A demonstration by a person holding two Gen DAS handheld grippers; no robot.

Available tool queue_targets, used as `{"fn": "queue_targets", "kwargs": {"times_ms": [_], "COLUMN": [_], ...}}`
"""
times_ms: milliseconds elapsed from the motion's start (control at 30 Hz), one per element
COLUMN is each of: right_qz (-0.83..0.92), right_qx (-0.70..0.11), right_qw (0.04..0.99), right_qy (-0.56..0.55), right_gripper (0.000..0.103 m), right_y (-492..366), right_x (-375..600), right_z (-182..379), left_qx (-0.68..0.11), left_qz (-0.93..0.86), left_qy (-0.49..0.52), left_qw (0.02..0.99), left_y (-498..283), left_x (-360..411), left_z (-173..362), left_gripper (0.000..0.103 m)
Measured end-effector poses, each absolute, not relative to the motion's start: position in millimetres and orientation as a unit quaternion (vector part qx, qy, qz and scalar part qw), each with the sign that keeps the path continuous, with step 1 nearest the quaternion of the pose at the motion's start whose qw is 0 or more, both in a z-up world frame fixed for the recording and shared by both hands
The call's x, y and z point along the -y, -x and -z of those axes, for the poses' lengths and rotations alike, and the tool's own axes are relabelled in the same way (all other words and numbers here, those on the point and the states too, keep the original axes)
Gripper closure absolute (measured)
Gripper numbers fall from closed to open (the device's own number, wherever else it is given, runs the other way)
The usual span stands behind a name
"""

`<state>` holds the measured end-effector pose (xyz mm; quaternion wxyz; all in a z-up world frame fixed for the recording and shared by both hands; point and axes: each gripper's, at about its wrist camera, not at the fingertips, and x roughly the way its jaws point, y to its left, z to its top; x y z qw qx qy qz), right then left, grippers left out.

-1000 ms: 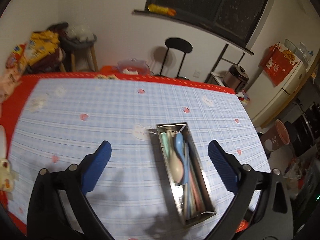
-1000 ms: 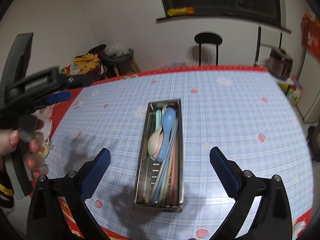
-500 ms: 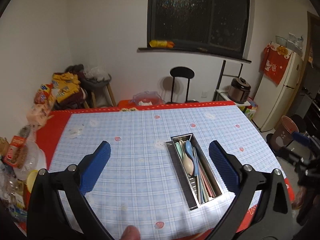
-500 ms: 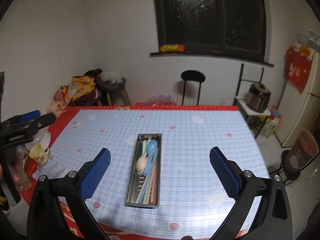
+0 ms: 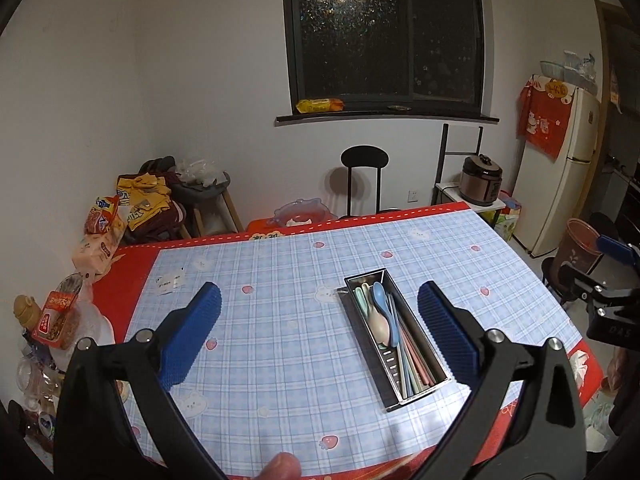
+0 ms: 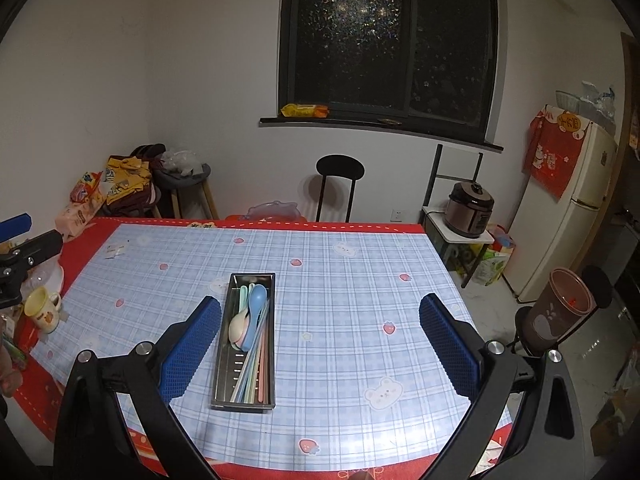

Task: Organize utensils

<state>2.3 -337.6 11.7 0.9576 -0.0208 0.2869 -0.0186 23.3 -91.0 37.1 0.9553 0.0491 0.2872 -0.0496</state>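
Both tongs, left [image 5: 318,334] and right [image 6: 320,340], released and empty above the tabletop [image 6: 360,300]; utensils lie in the tray [image 6: 224,354], so little apparently remains.

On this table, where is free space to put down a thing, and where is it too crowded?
Free: the checked cloth right of the metal tray, out to the table's right edge, and the far strip between the tray and the red border. A narrower patch lies left of the tray. Crowded: the left edge, with the yellow mug and snack packets.
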Motion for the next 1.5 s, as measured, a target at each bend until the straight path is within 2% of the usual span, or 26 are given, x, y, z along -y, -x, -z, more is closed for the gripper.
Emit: {"fn": "queue_targets", "kwargs": {"times_ms": [1500], "right_qz": [0.031], "right_qx": [-0.300], "right_qw": [0.953], "right_qy": [0.037], "right_gripper": [0.006], "right_y": [3], "right_x": [327], "right_z": [-7], "left_qx": [-0.308], "left_qz": [0.046], "left_qy": [-0.050], "left_qw": [0.949], "left_y": [-10], "left_x": [89], "left_z": [-25], "left_gripper": [0.006]}}
